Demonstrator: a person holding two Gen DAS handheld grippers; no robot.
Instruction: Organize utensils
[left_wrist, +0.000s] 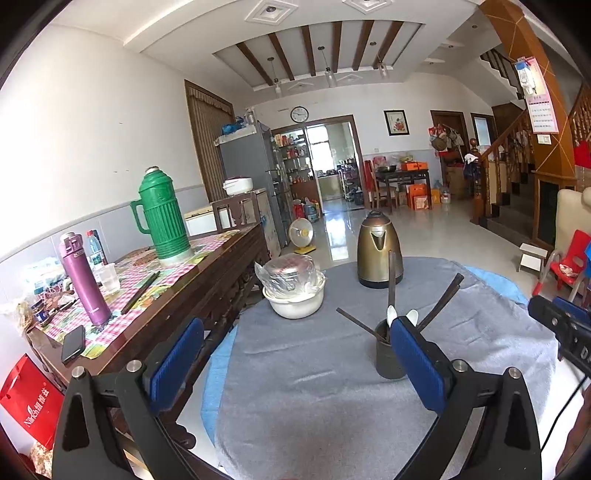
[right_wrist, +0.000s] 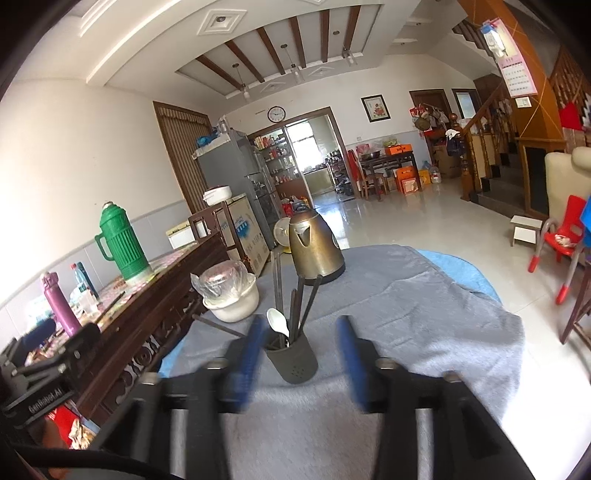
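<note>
Chopsticks and a white spoon stand in the dark holder on your table; both jaws gape wide, empty. Bump the holder and it could tip.

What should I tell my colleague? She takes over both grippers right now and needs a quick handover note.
Left gripper: open, empty, above the grey cloth.
Right gripper: open, empty, its fingers either side of the dark holder, not closed on it.
Holder stands upright on the cloth, holding the dark chopsticks and a white spoon.
One chopstick seems to lie on the cloth, left of the holder.
Done: most utensils are in the holder.
Left: probably pick up that loose chopstick and put it in.
</note>
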